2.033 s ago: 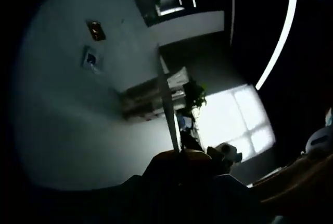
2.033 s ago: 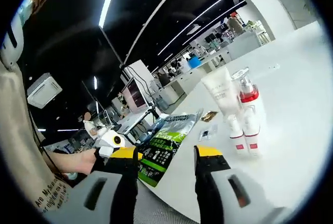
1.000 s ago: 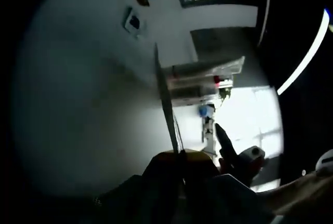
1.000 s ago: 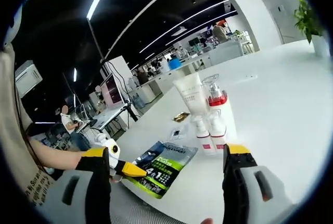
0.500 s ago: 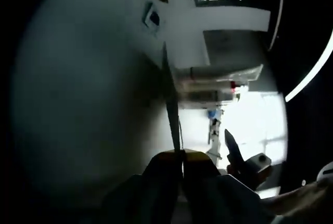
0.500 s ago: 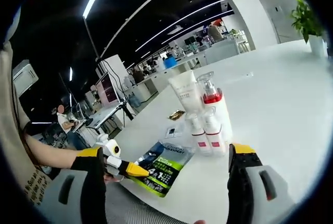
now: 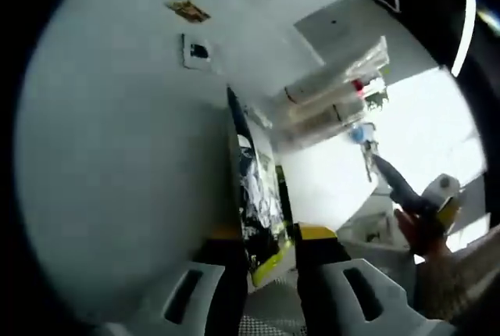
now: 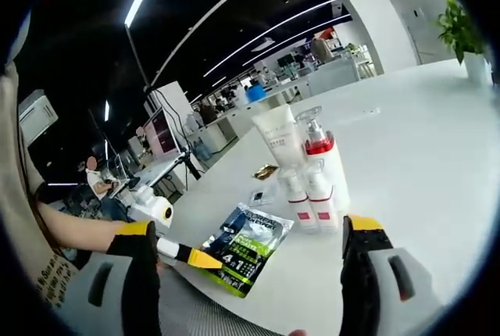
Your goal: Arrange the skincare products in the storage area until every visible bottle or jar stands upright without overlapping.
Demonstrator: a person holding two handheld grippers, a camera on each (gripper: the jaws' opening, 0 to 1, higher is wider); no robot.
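A dark green and black sachet packet (image 8: 250,246) lies on the white table (image 8: 422,141). In the left gripper view the packet (image 7: 256,195) stands edge-on between the parted jaws of my left gripper (image 7: 271,233), which is open. That gripper's yellow tip (image 8: 192,257) sits at the packet's near corner. Behind the packet stand a white tube (image 8: 275,136), a pump bottle with a red collar (image 8: 319,148) and two small red-labelled bottles (image 8: 294,200), upright and close together. My right gripper (image 8: 250,226) is wide open above the packet, holding nothing.
Two small flat sachets (image 8: 266,172) (image 8: 256,197) lie behind the packet, also seen as sachets (image 7: 187,12) (image 7: 195,51). A person's forearm (image 8: 70,230) reaches in at the left. A potted plant (image 8: 461,31) stands at the table's far right. Desks and monitors fill the background.
My left gripper's jaws, shut on the packet before, now stand apart with the packet between them. The packet has come down flatter on the table. The right gripper stays wide open.
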